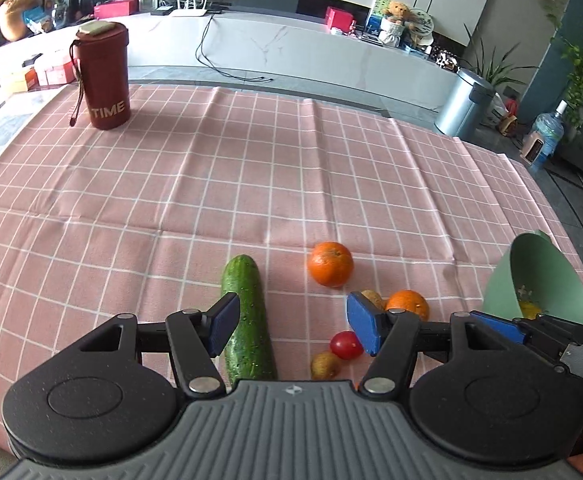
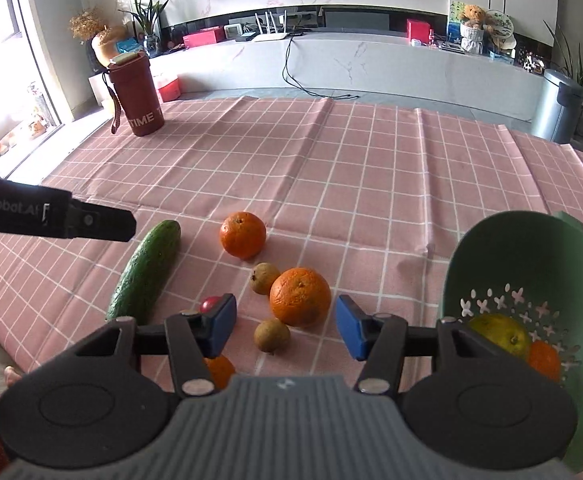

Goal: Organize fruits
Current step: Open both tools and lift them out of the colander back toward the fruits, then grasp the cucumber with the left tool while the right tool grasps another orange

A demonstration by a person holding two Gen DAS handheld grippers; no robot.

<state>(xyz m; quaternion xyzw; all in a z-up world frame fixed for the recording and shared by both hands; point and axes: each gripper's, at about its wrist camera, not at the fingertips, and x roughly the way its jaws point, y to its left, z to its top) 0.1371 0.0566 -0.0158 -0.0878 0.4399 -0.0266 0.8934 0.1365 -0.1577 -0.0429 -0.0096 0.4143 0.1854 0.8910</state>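
Observation:
My left gripper point(image 1: 295, 328) is open above the pink checked cloth, with the cucumber point(image 1: 247, 320) just inside its left pad and untouched. To its right lie two oranges point(image 1: 330, 264), a red tomato point(image 1: 345, 345) and small brown fruits point(image 1: 325, 365). My right gripper point(image 2: 286, 330) is open too; a large orange point(image 2: 300, 297) and a brown fruit point(image 2: 271, 334) lie between its pads, apart from both. The tilted green colander bowl point(image 2: 531, 260) at the right holds a yellow-green fruit point(image 2: 499, 334) and a small orange point(image 2: 545, 360).
A dark red tumbler marked TIME point(image 1: 105, 80) stands at the far left of the cloth. The table's right edge runs just past the bowl point(image 1: 539, 280). A metal bin point(image 1: 463, 108) stands on the floor beyond the table's far edge.

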